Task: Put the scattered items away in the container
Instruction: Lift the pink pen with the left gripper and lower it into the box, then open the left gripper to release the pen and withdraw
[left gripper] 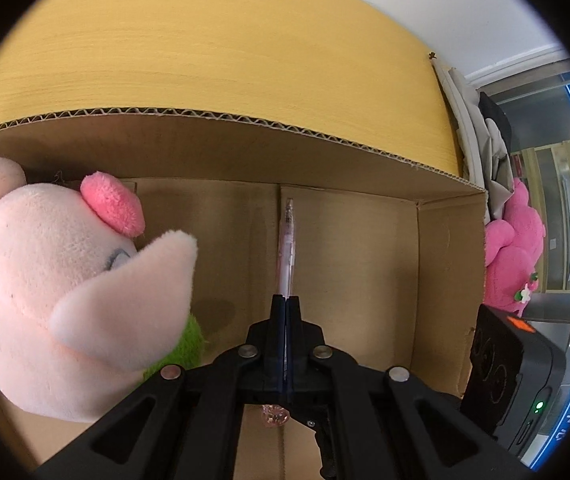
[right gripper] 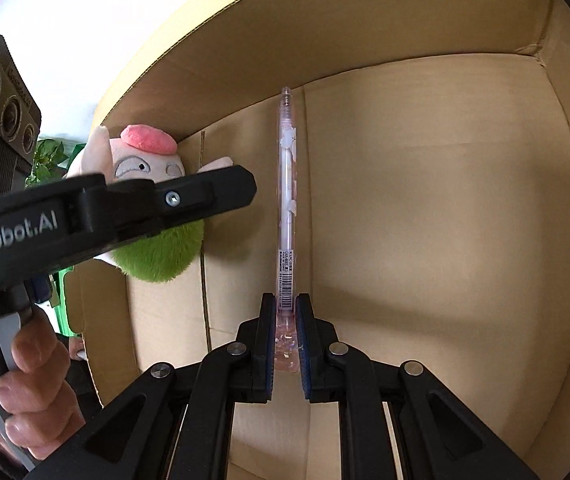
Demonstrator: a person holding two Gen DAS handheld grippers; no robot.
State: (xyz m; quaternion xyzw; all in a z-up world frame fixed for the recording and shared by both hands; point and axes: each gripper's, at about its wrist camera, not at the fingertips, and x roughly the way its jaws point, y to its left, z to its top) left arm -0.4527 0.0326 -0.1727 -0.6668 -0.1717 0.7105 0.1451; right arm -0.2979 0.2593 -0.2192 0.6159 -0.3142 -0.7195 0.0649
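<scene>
A clear pink pen (right gripper: 285,200) sticks forward from my right gripper (right gripper: 285,298), which is shut on its glittery end, inside the cardboard box (right gripper: 365,40). The pen runs along the floor seam, tip toward the far wall. My left gripper (left gripper: 285,298) is shut with its blue pads touching and nothing between them. The pen (left gripper: 286,248) shows just beyond its fingertips, wider than the slit. In the right wrist view the left gripper (right gripper: 251,190) reaches in from the left, ending beside the pen. A pink pig plush (left gripper: 65,280) with a green body (right gripper: 161,256) rests in the box's left corner, unheld.
The box (left gripper: 245,152) stands on a yellow wooden table (left gripper: 205,40). A bright pink plush (left gripper: 513,248) lies outside the box's right wall, by grey cloth. The right gripper's black camera housing (left gripper: 497,360) sits at the right edge. A hand (right gripper: 37,380) grips the left handle.
</scene>
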